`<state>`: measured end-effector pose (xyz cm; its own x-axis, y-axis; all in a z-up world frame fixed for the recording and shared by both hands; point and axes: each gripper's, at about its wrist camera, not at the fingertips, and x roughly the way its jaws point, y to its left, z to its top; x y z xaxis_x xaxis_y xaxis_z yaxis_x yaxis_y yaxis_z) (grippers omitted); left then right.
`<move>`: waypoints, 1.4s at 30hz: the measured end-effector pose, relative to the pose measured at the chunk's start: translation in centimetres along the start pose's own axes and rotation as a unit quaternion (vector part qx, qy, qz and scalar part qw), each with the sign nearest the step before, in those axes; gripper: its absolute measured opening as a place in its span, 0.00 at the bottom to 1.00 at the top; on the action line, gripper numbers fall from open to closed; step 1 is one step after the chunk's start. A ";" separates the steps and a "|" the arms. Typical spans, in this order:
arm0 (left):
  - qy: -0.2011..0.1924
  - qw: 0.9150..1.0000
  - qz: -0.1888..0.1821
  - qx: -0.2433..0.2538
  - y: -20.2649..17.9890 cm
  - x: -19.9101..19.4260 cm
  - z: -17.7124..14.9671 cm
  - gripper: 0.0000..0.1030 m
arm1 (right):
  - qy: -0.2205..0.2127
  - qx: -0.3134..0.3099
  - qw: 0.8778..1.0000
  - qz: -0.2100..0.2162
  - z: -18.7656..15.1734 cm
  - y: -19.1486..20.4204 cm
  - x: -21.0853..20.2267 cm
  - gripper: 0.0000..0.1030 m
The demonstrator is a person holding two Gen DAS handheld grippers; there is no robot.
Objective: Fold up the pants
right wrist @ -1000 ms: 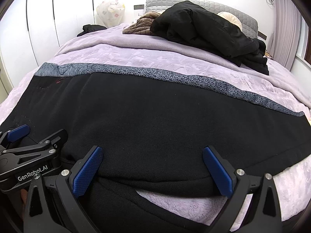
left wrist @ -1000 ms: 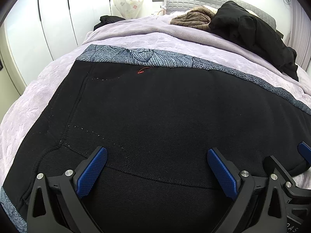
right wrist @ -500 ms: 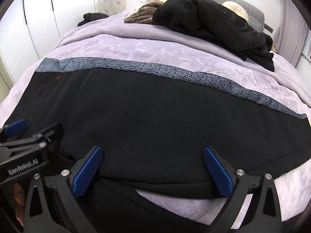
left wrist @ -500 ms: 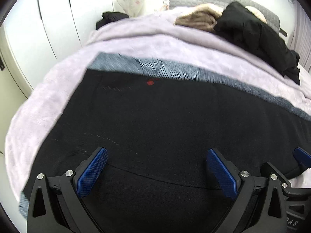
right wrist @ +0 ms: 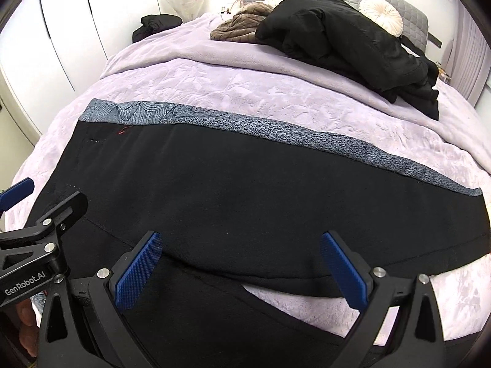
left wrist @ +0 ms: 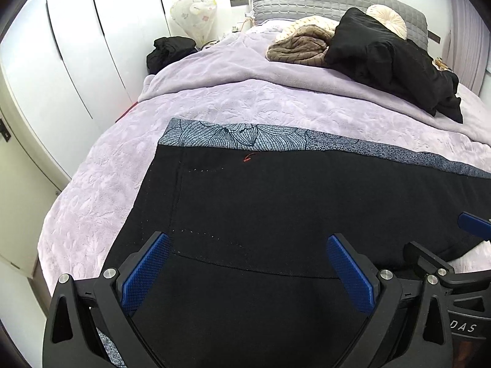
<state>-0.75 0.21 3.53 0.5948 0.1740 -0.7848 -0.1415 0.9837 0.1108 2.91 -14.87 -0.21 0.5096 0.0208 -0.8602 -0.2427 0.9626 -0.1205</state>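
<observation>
Black pants (left wrist: 276, 208) with a grey patterned side stripe (left wrist: 245, 136) lie flat across the lilac bed, waist end at the left. They also fill the right wrist view (right wrist: 245, 190), where a second leg (right wrist: 214, 306) splits off at the near edge. My left gripper (left wrist: 250, 276) is open and empty, raised above the hip area. My right gripper (right wrist: 242, 273) is open and empty above the crotch and near leg edge. Each gripper shows at the other view's edge.
The lilac blanket (left wrist: 245, 98) covers the bed. A black jacket (right wrist: 343, 36), a brown knit garment (left wrist: 300, 46) and a round cream pillow (right wrist: 380, 15) lie near the grey headboard. White wardrobe doors (left wrist: 76, 46) stand at the left. A dark bag (left wrist: 172, 50) sits by the bedside.
Both grippers have lifted and pulled back from the pants, so more of the bed and room shows. Both stay open. The pants have not moved.
</observation>
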 end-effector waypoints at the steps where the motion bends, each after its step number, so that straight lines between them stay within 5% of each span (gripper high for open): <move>1: -0.001 1.000 -0.002 0.002 0.0 0.0 0.1 1.00 | 0.000 -0.002 1.000 0.001 0.1 0.1 -0.1 1.00; 17: 0.013 1.000 -0.013 0.000 -0.2 2.6 1.8 1.00 | 0.023 0.000 1.000 0.018 1.7 -1.1 1.5 1.00; 29: 0.032 0.999 -0.024 -0.002 0.0 5.2 2.3 1.00 | 0.014 -0.053 0.997 0.045 3.9 -1.3 3.3 1.00; 34: 0.046 0.998 -0.035 -0.004 0.3 6.5 2.7 1.00 | -0.010 -0.129 0.985 0.112 6.3 -3.0 4.7 1.00; 37: 0.056 0.997 -0.046 -0.006 0.3 7.2 2.9 1.00 | -0.022 -0.191 0.975 0.112 8.1 -3.2 5.5 1.00; 42: 0.057 0.997 -0.060 -0.002 -0.1 7.7 3.4 1.00 | 0.018 -0.247 0.953 0.176 10.5 -3.2 8.8 1.00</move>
<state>6.52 1.64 -0.40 0.5131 0.0480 -0.8570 -0.0777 0.9969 0.0093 16.84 -14.96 -2.17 0.2983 0.3014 -0.9056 -0.7567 0.6530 -0.0319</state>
